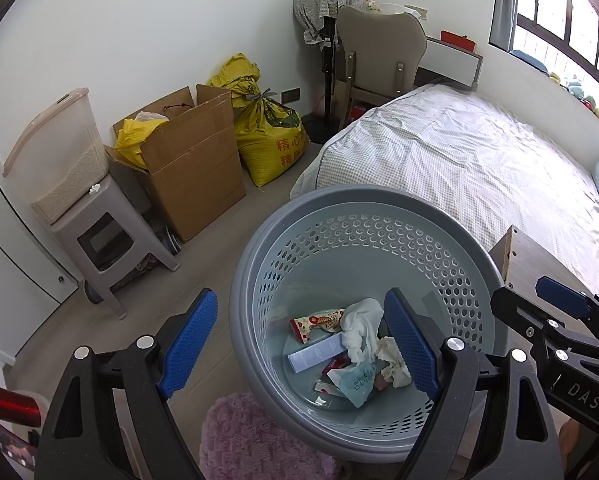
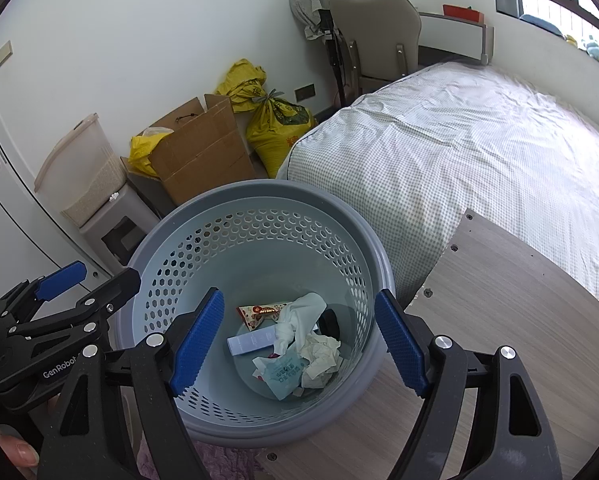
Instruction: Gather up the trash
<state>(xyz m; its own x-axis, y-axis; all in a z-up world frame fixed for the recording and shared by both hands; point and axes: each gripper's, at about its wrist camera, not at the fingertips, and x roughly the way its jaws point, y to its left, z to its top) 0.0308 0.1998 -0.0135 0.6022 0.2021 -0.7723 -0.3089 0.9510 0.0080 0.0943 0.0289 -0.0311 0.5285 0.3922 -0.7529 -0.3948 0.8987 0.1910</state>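
A grey perforated trash basket (image 1: 451, 248) stands below both grippers; it also shows in the right wrist view (image 2: 351, 220). Inside lie a white crumpled cloth (image 1: 361, 326), a pale blue box (image 1: 317, 354), a red snack wrapper (image 1: 313, 322), crumpled tissue (image 1: 395, 364) and a light blue packet (image 1: 357, 382). My left gripper (image 1: 303, 344) is open and empty, astride the basket's left rim. My right gripper (image 2: 299, 344) is open and empty above the basket's inside; it also shows at the right of the left wrist view (image 1: 559, 308).
A bed with a checked sheet (image 1: 459, 152) lies to the right. A wooden tabletop (image 2: 519, 320) is beside the basket. A cardboard box (image 1: 191, 160), yellow sacks (image 1: 267, 132), a plastic stool with a rice bin (image 1: 99, 232), a chair (image 1: 379, 52) and a pink fluffy rug (image 1: 251, 440) surround it.
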